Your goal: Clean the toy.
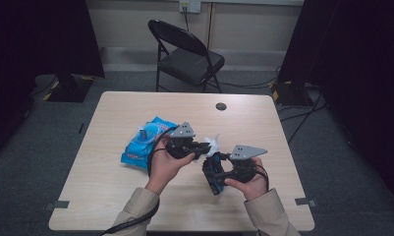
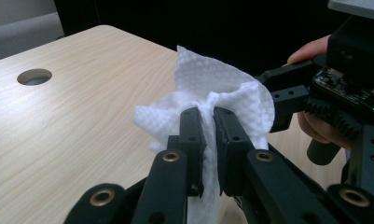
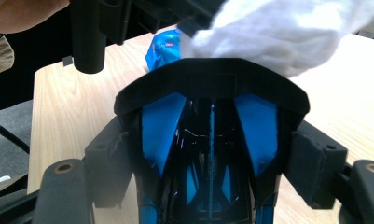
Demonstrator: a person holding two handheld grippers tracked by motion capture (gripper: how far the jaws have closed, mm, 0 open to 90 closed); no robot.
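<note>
My left gripper is shut on a crumpled white wipe and holds it above the middle of the table. The wipe touches the top edge of a glossy black and blue object. My right gripper is shut on that object, one pad on each of its sides. The object is lifted off the table, just right of the left gripper. I cannot tell what the object is.
A blue pack of wipes lies on the wooden table left of the hands. A round cable hole sits near the far edge. A black folding chair stands behind the table.
</note>
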